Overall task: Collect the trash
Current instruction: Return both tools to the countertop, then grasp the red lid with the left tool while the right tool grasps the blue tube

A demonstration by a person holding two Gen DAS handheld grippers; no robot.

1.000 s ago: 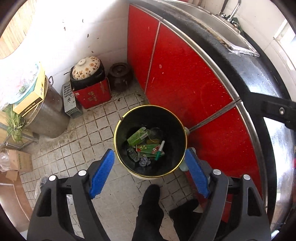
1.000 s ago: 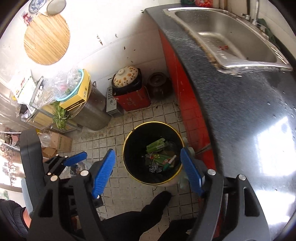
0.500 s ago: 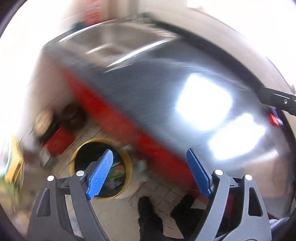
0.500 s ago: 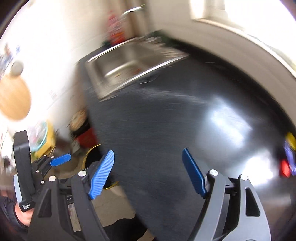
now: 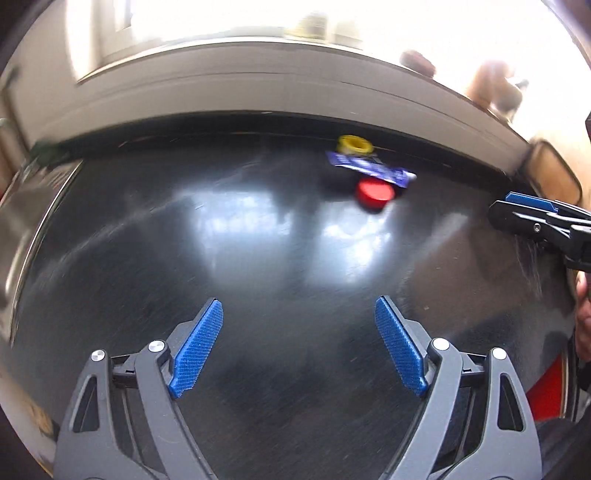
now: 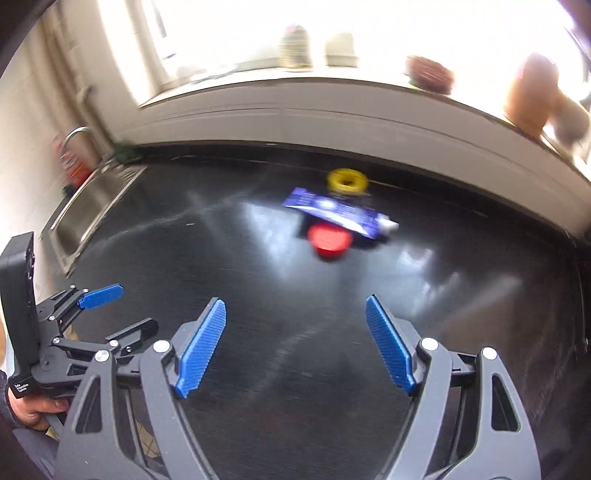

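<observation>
I'm in the approach step: left gripper (image 5: 297, 345) and right gripper (image 6: 295, 345) both wide, empty. Trash sits far back on the dark surface (image 6: 258, 295): blue tube (image 6: 338, 214), red cap (image 6: 328, 240), yellow ring (image 6: 347, 180). Next, reach forward to one.

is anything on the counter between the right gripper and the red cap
Nothing visible. Bare black counter lies between the open, empty right gripper and the red cap. The blue tube and yellow ring lie beyond the cap.

Blown-out window (image 6: 258, 33) backlight far, glare patches on dark tabletop (image 5: 258, 229), motion blur throughout, fisheye-bent edges.
</observation>
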